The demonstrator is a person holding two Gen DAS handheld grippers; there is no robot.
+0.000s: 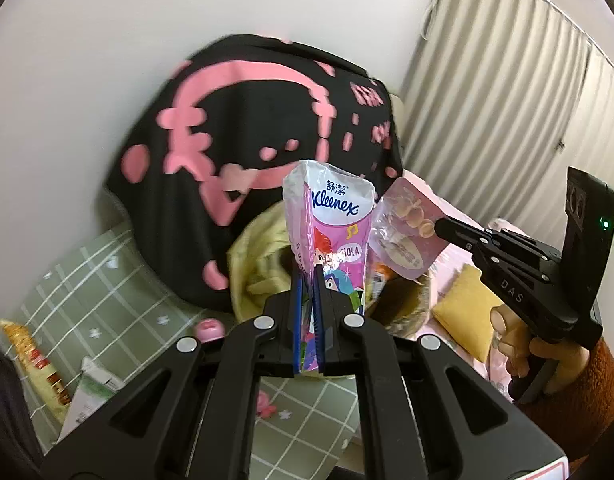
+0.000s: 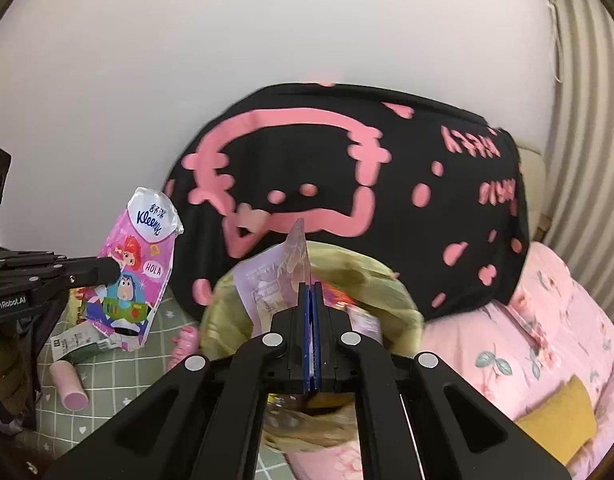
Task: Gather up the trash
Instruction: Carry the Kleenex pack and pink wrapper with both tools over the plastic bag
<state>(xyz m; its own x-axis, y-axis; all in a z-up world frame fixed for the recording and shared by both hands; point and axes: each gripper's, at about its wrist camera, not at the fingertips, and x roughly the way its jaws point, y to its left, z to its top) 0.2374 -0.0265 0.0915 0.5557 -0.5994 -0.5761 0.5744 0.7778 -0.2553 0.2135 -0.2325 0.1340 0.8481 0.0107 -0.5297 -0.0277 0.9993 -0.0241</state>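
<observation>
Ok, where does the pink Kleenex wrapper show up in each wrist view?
Left wrist view: Kleenex wrapper stands at centre, clamped in the left gripper, in front of the black cushion.
Right wrist view: the same wrapper is at the left edge, held by the left gripper reaching in from the left.
Shared landmark: black cushion with pink print, behind the yellow-green bag.

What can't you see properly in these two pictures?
- Inside of the yellow-green trash bag: right wrist view, hidden by the right gripper and its clear purple wrapper.
- Pink print on the black pillow: left wrist view, blurred.
- Bottom of the pink Kleenex tissue wrapper: left wrist view, covered by the left gripper.
</observation>
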